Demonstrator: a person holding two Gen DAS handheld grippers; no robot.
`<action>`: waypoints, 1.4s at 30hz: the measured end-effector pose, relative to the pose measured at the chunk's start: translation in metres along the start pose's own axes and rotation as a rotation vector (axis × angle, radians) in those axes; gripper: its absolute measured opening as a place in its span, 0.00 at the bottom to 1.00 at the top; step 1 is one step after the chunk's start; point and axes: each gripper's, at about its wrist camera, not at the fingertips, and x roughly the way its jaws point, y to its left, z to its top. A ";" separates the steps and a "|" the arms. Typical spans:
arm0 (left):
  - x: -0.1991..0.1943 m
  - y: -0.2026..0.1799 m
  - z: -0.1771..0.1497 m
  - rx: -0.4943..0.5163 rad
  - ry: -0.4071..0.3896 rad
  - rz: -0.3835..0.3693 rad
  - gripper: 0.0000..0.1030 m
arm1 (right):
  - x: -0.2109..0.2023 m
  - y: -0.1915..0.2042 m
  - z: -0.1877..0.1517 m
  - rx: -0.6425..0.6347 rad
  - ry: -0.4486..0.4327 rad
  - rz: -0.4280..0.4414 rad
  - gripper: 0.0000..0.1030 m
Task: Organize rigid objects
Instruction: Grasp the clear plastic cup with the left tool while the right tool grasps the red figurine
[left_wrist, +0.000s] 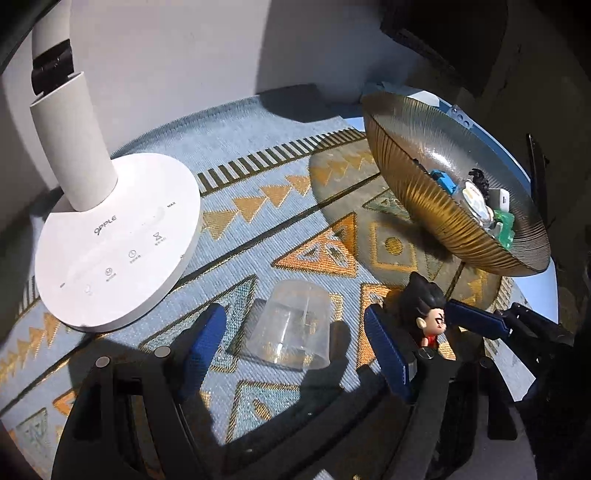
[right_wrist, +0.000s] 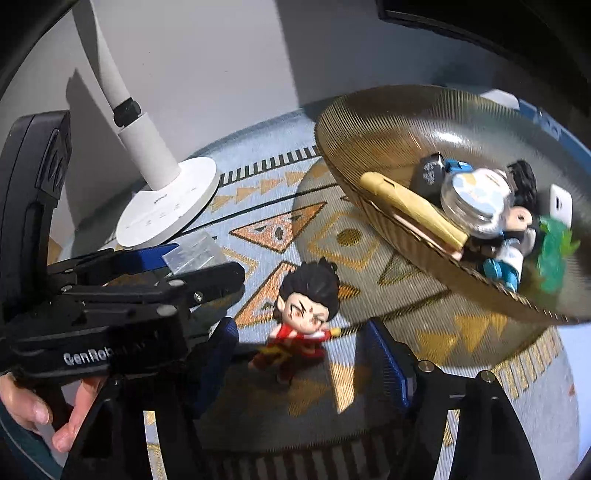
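Bowl (right_wrist: 369, 122) already holds several items; beside it, clear cup (left_wrist: 291, 328) and figurine (right_wrist: 306, 314) remain, each bracketed ungripped by wide-open left hand-held gripper (left_wrist: 295, 350) and right hand-held gripper (right_wrist: 299, 358).

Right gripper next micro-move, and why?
Probably close the right gripper on the figurine: it stands on the cloth between the open jaws, not yet touched, and the bowl beside it already holds other trinkets. The left gripper is open around the clear cup and can wait.
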 end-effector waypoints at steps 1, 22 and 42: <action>0.000 0.000 0.000 0.000 -0.009 0.001 0.72 | 0.002 0.000 0.001 -0.005 -0.002 -0.008 0.68; -0.076 0.033 -0.081 -0.204 -0.078 0.127 0.36 | -0.043 0.031 -0.034 -0.316 -0.073 0.141 0.31; -0.088 0.008 -0.131 -0.198 -0.133 0.202 0.36 | -0.086 0.010 -0.114 -0.310 0.030 0.159 0.66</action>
